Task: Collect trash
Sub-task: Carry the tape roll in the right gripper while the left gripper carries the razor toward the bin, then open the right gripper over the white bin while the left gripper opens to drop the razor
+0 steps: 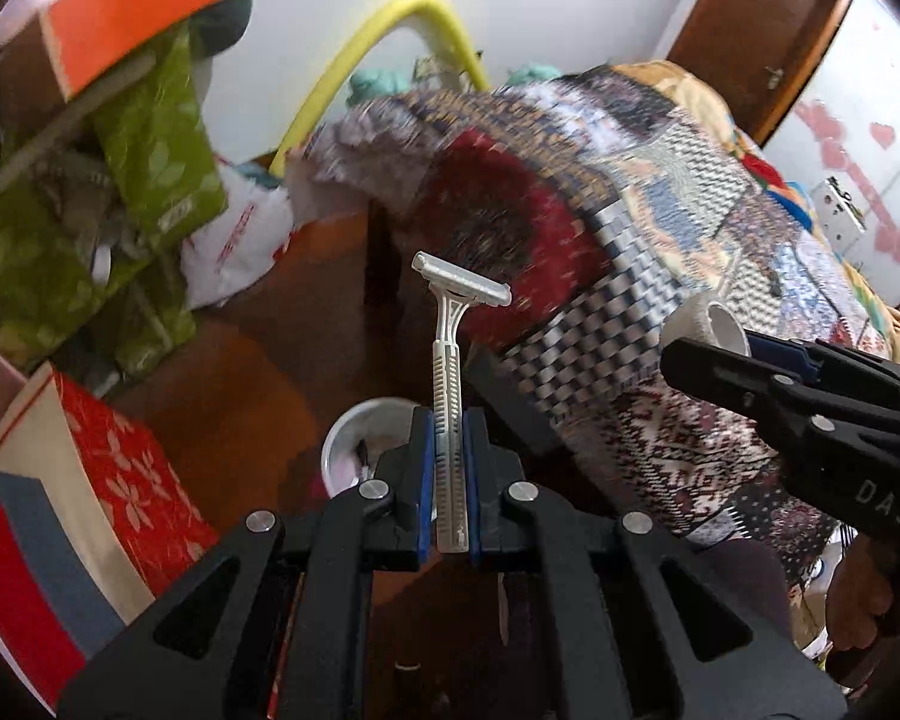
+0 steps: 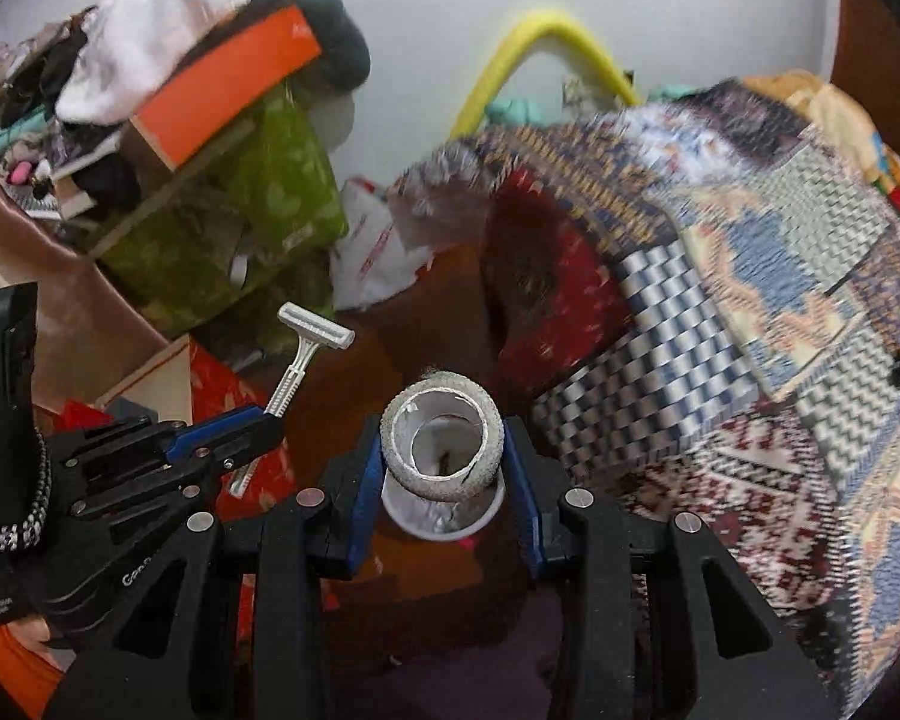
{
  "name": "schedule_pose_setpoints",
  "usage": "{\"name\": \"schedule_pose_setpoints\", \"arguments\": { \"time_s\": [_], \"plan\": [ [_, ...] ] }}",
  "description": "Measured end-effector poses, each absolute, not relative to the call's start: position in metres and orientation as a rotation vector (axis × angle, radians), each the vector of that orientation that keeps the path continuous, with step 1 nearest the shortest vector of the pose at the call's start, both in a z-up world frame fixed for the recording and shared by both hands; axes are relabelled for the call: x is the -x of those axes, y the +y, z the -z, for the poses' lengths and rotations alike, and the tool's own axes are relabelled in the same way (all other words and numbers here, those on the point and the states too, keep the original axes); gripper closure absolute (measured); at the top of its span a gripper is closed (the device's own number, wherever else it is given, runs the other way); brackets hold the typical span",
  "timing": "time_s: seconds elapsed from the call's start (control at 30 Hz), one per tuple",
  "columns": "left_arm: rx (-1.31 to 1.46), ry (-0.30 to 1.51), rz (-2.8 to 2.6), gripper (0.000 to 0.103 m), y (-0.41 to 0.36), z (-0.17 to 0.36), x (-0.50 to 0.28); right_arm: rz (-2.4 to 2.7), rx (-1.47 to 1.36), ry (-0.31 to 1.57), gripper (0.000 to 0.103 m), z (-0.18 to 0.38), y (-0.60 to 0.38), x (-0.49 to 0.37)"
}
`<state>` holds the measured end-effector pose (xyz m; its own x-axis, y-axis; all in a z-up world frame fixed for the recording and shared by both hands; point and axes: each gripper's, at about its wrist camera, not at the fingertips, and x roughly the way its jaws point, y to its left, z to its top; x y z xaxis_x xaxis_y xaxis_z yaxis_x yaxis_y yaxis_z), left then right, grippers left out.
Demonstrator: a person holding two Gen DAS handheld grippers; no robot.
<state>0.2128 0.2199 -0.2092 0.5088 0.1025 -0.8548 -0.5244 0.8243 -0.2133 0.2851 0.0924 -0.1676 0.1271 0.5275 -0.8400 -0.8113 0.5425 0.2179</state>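
Observation:
My left gripper (image 1: 448, 438) is shut on a white disposable razor (image 1: 450, 360), held by the handle with its head pointing up and away. It also shows in the right wrist view (image 2: 297, 372), held by the left gripper (image 2: 252, 426). My right gripper (image 2: 444, 456) is shut on a white tape roll (image 2: 442, 438), its open core facing the camera. The roll also shows in the left wrist view (image 1: 705, 324), at the tip of the right gripper (image 1: 714, 354). A small white bin (image 2: 432, 519) sits on the floor just below the roll; it also shows in the left wrist view (image 1: 354, 450).
A bed under a patchwork quilt (image 2: 720, 300) fills the right. At left stand green fabric bags (image 1: 60, 228), an orange box (image 2: 228, 84) and a red floral box (image 1: 126, 480). A white plastic bag (image 2: 372, 252) lies on the brown floor (image 1: 252, 372).

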Motion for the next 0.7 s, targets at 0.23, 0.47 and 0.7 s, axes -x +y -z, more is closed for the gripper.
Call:
{"name": "schedule_pose_setpoints", "arguments": {
  "time_s": [0.23, 0.47, 0.7],
  "plan": [
    [0.561, 1.076, -0.407, 0.095, 0.24, 0.268, -0.216, -1.014, 0.384, 1.174, 0.068, 0.218, 0.129, -0.289],
    [0.607, 1.19, -0.434, 0.095, 0.257, 0.325, -0.222, -1.035, 0.434, 1.242, 0.068, 0.255, 0.159, -0.294],
    [0.689, 1.222, -0.457, 0.095, 0.275, 0.348, -0.224, -1.083, 0.474, 1.286, 0.067, 0.273, 0.185, -0.297]
  ]
}}
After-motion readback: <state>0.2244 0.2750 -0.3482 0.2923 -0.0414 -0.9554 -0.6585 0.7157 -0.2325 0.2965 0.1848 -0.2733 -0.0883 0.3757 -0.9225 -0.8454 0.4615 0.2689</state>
